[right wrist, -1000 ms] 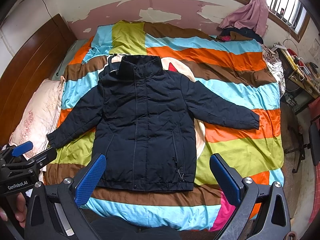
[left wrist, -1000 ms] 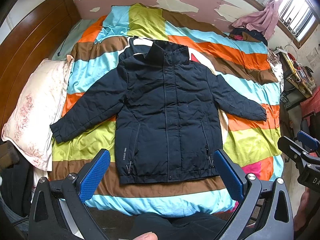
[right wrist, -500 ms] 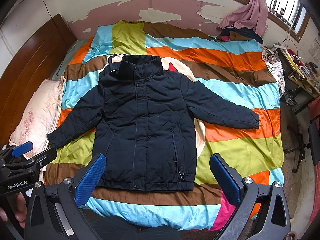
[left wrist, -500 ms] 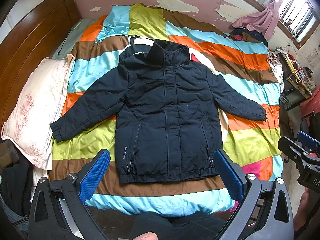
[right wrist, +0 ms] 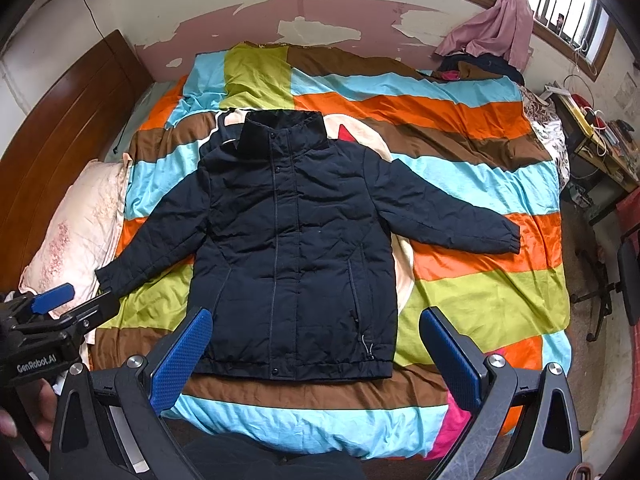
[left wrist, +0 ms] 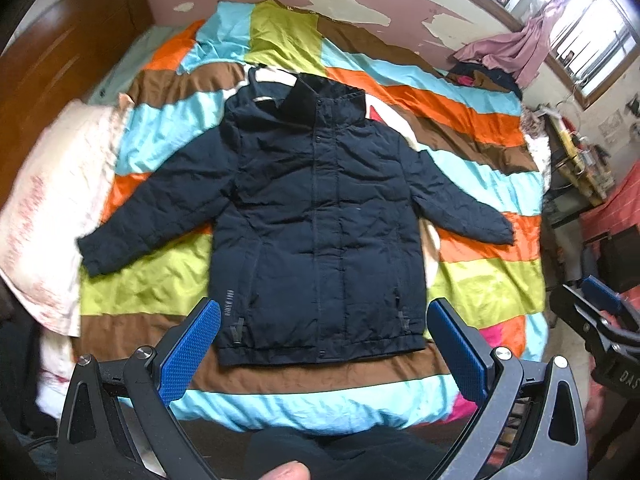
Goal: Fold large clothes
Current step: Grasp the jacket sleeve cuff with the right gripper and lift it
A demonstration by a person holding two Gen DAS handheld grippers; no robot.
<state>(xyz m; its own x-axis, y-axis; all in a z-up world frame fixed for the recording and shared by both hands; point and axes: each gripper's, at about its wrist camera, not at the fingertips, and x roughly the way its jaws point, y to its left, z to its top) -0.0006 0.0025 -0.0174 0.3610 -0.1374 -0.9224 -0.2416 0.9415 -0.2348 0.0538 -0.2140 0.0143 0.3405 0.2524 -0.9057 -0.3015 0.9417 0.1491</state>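
A: Largest item? The striped quilt (right wrist: 472,292), ahead of and beneath both our tongs.

B: Next, the navy jacket (right wrist: 296,248), flat, sleeves spread, unfolded; its hem is nearest us.

A: Left gripper (left wrist: 324,348) and right gripper (right wrist: 316,356): spread, holding nothing.

B: We judge folding unstarted; next, pinch a sleeve.

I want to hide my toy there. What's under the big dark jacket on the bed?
The jacket lies flat on the striped blanket. A cream patch with a bit of red peeks out beside it. Anything else under the jacket is covered.
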